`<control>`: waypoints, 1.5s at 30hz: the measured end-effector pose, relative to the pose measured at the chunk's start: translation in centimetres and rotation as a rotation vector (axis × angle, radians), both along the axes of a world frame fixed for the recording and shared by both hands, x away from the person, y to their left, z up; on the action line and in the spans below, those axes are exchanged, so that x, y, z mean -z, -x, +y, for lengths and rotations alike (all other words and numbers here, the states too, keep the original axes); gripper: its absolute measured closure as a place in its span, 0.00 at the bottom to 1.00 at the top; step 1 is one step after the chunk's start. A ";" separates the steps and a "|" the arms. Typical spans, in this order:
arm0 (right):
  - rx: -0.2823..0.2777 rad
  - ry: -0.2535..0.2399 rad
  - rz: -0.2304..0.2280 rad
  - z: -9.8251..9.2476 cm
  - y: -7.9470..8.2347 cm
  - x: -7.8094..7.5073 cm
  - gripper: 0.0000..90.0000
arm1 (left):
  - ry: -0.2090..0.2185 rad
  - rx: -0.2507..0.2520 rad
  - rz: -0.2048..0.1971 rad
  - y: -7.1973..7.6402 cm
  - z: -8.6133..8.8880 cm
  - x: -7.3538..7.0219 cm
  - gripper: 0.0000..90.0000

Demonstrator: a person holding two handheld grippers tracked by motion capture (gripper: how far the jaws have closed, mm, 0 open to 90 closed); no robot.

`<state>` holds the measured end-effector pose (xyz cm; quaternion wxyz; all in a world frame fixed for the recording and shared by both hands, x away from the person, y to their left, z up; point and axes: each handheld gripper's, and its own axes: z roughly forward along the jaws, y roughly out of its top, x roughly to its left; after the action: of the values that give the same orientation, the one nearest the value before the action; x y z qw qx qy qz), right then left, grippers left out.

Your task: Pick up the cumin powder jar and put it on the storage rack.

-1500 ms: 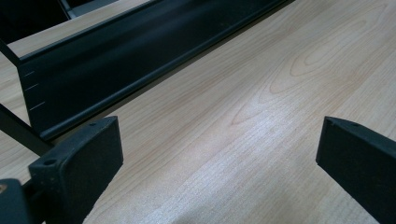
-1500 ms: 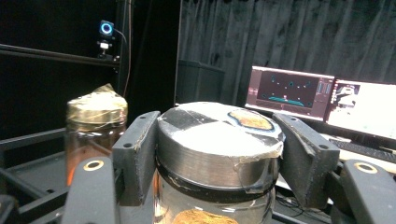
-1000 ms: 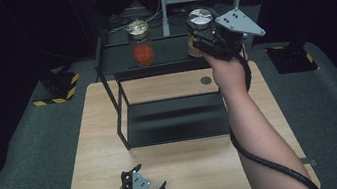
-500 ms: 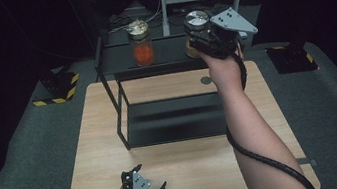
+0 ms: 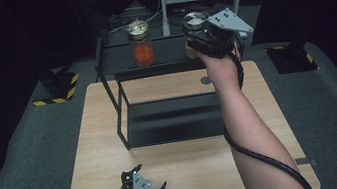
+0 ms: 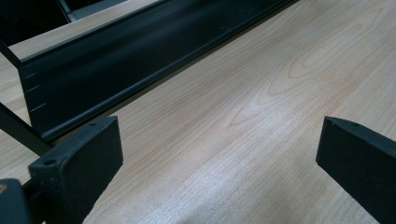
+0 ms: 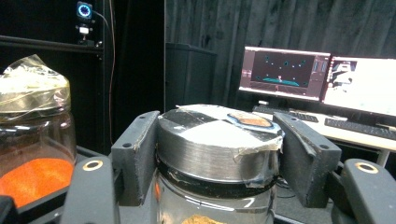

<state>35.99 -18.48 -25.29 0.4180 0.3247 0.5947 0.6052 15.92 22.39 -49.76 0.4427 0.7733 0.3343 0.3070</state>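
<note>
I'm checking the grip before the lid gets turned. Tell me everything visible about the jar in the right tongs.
The jar with the silver lid is clear glass holding a little brownish material at the bottom. Its ribbed metal lid is patched with tape and bears a brownish spot on top. It stands upright on the black rack's top shelf, right of the orange-filled jar. The right tongs are shut on the lid, pads pressing both sides.

Dark room, black curtains (image 7: pixel 289 23); grey carpet floor (image 5: pixel 25 161); lit monitors (image 7: pixel 322 77) on desk.

No readable text, label, brand or number is found; the monitor (image 7: pixel 284 72) screens are too blurred to be read, and the jar lid (image 7: pixel 219 128) is unmarked.
</note>
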 end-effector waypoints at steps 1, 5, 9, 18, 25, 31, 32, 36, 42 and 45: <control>-0.001 -0.004 0.000 0.0 -0.1 0.1 0.38 | 0.000 0.001 -0.001 0.0 0.0 0.0 0.01; 0.002 0.005 -0.007 0.1 0.0 0.1 0.38 | 0.004 0.001 0.000 0.0 0.1 0.0 0.01; 0.012 0.006 -0.002 0.3 0.1 0.0 0.37 | 0.003 0.000 -0.002 0.0 0.1 0.0 0.01; 0.021 0.007 0.023 0.5 0.2 -0.6 0.34 | 0.001 0.001 0.000 0.0 0.0 0.0 0.01; 0.004 -0.032 0.064 0.1 0.5 -1.0 0.07 | -0.002 0.000 -0.002 0.0 0.0 0.0 0.01; 0.009 -0.040 0.054 -0.4 1.3 -0.8 0.00 | 0.012 -0.008 0.004 0.0 0.1 0.0 0.01; 0.008 -0.042 0.057 -0.6 1.4 -0.8 0.00 | 0.015 -0.010 0.005 0.0 0.1 0.0 0.01; 0.006 -0.038 0.054 -1.3 1.9 -0.5 0.00 | 0.025 -0.012 0.012 -0.1 0.3 0.0 0.01; -0.004 -0.041 0.037 -2.2 3.0 0.0 0.00 | 0.015 -0.012 0.009 0.0 0.1 0.0 0.01; -0.012 -0.044 0.029 -2.7 3.8 0.2 0.00 | 0.001 -0.012 0.007 0.0 -0.1 -0.1 0.01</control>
<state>32.19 -21.22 -25.53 0.3987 0.3388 0.5890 0.6159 15.93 22.28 -49.70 0.4403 0.7720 0.3406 0.3068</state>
